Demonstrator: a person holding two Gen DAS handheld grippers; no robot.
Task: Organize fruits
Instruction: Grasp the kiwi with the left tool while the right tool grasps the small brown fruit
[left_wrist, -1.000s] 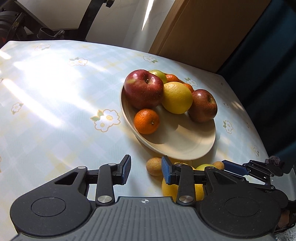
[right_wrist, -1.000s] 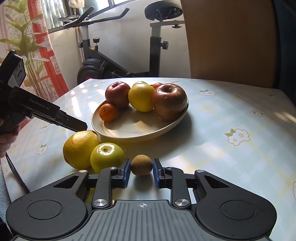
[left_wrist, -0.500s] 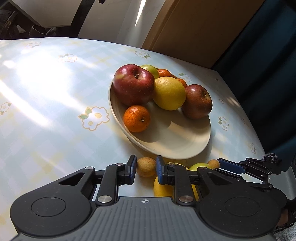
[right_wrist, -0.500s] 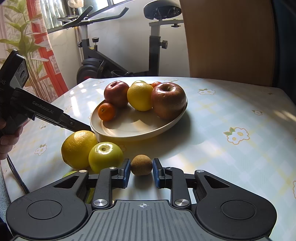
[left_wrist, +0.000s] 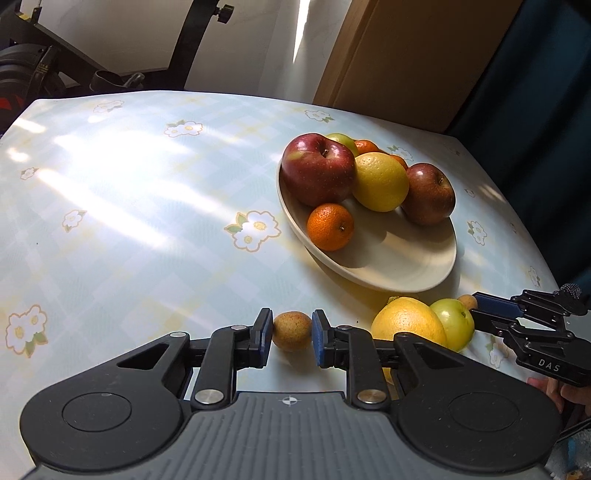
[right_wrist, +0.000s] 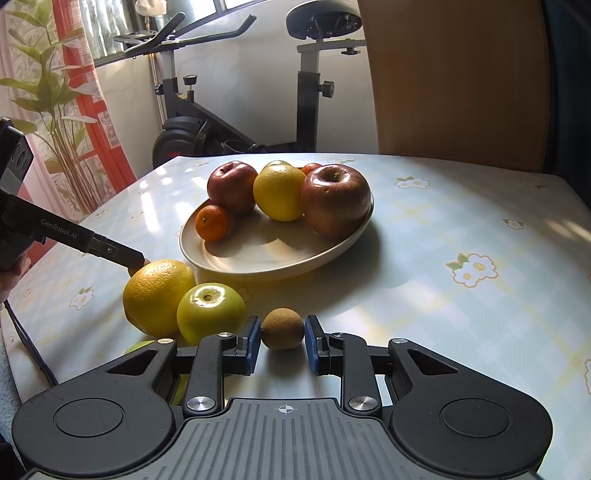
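Observation:
A cream plate (left_wrist: 391, 269) (right_wrist: 266, 258) holds two red apples, a yellow citrus, a mandarin (left_wrist: 330, 227) and more fruit behind. My left gripper (left_wrist: 288, 338) is shut on a small brown fruit (left_wrist: 291, 330) and holds it just above the table. My right gripper (right_wrist: 282, 338) is shut on a brown kiwi (right_wrist: 282, 328) that sits on the table. A yellow orange (right_wrist: 159, 295) (left_wrist: 408, 325) and a green apple (right_wrist: 210, 312) (left_wrist: 452, 321) lie between the two grippers. The right gripper also shows in the left wrist view (left_wrist: 480, 306).
The table has a pale flowered cloth (left_wrist: 129, 206). An exercise bike (right_wrist: 229, 122) and a plant (right_wrist: 59, 110) stand beyond the far edge. A wooden panel (right_wrist: 454, 81) and a dark curtain (left_wrist: 546, 92) are behind the table.
My left gripper closed from open onto the small brown fruit and lifted it slightly. My right gripper stayed shut on the kiwi, barely moving.

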